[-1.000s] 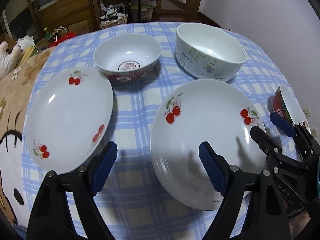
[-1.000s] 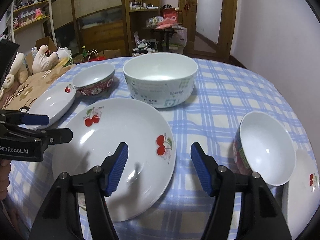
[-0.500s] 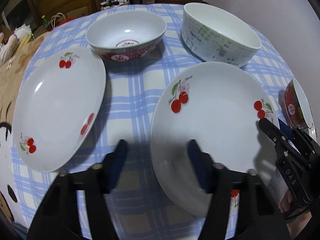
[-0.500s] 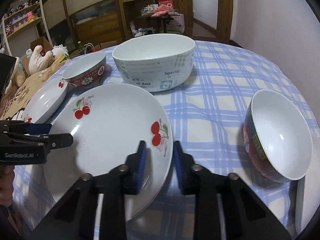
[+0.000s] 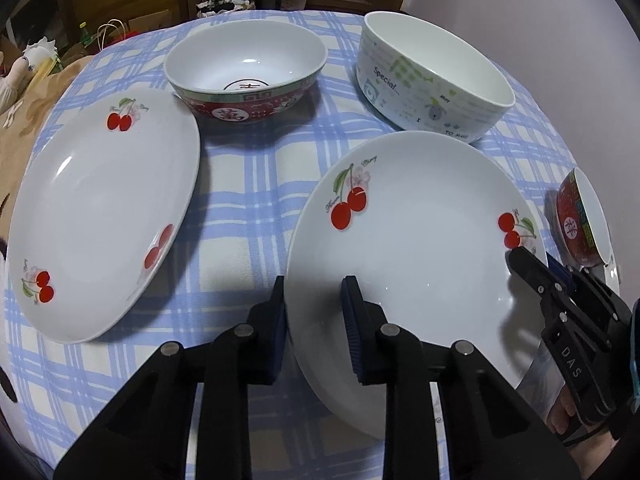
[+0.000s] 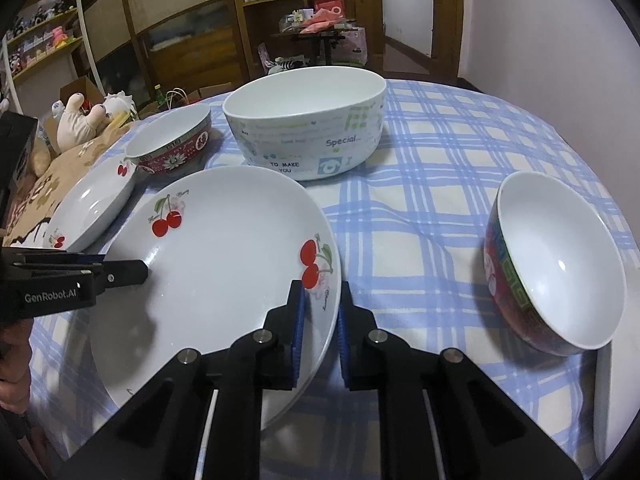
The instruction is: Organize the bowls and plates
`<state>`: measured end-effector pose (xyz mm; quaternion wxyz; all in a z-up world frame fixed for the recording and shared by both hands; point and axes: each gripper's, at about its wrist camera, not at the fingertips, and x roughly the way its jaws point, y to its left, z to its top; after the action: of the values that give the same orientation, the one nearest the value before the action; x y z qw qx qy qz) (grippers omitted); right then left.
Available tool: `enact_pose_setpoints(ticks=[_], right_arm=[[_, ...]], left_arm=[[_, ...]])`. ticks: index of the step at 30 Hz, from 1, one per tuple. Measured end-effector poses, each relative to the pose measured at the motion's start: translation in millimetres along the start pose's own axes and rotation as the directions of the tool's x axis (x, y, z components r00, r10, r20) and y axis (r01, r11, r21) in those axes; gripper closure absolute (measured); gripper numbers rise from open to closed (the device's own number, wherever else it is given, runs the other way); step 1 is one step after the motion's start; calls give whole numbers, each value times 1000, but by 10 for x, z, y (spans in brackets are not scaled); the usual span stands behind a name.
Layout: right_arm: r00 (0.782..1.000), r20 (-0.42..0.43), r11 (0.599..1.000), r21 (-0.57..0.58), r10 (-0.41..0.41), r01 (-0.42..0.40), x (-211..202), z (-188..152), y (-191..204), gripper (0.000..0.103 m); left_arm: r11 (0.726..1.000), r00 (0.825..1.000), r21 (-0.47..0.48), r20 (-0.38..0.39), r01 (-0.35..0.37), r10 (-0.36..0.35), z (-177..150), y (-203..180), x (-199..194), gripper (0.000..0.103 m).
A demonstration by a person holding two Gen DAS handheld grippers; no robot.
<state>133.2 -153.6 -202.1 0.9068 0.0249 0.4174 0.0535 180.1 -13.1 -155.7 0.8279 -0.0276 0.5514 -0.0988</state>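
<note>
Two grippers are set on opposite rims of one cherry plate (image 5: 416, 248) that lies near the front of the tabletop (image 5: 256, 184). The left gripper (image 5: 314, 320) straddles its left rim, jaws having just been closing, one pad outside the edge and one on the inner face; whether both pads press firmly I cannot tell. The right gripper (image 6: 320, 336) has also just been closing and looks clenched on the right rim beside the cherry print.

Judging from this, the step is a two-handed lift of this plate, probably onto the second cherry plate (image 5: 100, 220) just to its left. Glazed china is slick, so both grips should be snug before any rise, and both hands should come up together, keeping the plate level. The red patterned bowl (image 5: 246, 76) and the white printed bowl (image 5: 434, 80) stand behind, and a small red bowl (image 6: 556, 264) sits tilted at the right; the carry should pass clear of all three.
</note>
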Motion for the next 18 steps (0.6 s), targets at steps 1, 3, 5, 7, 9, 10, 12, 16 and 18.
enact_pose_setpoints(ticks=[1,3,5,7,9,10,12,16,18], right_arm=[[1000,1,1000,1,-1,1,-5,-3,0,87],[1000,5,1000,9,2,-2,-24,-7,-5,87],[1000,3,1000,25,12,-12,-49,-1,-22,88],[1000,2,999,33,18,-18,-73,1,-40,89],[1000,11,999,36,19,-19,-127,-1,-49,89],[1000,17,999,38,19,-20,-156,-2,-54,90],[999,28,999,47,19,-21,-231,3,-71,90],[999,34,998,65,16,-19,-357,-18,-115,90],[999,38,998,66,8,-10,-438,-57,-126,90]], left_arm=[[1000,1000,-4,4,1,-1,8,5,2,78],[1000,1000,-11,6,3,-3,9,31,-16,78],[1000,1000,-28,-1,-6,6,-6,34,-34,78],[999,1000,-35,-8,-1,1,-20,24,-59,79],[999,1000,-36,-2,2,-2,-36,1,-91,79],[999,1000,-34,4,2,-2,-42,-21,-118,79],[1000,1000,-26,20,7,-7,-61,-35,-180,80],[999,999,-26,38,37,-36,-84,-81,-288,81],[999,998,-16,43,39,-38,-101,-131,-322,81]])
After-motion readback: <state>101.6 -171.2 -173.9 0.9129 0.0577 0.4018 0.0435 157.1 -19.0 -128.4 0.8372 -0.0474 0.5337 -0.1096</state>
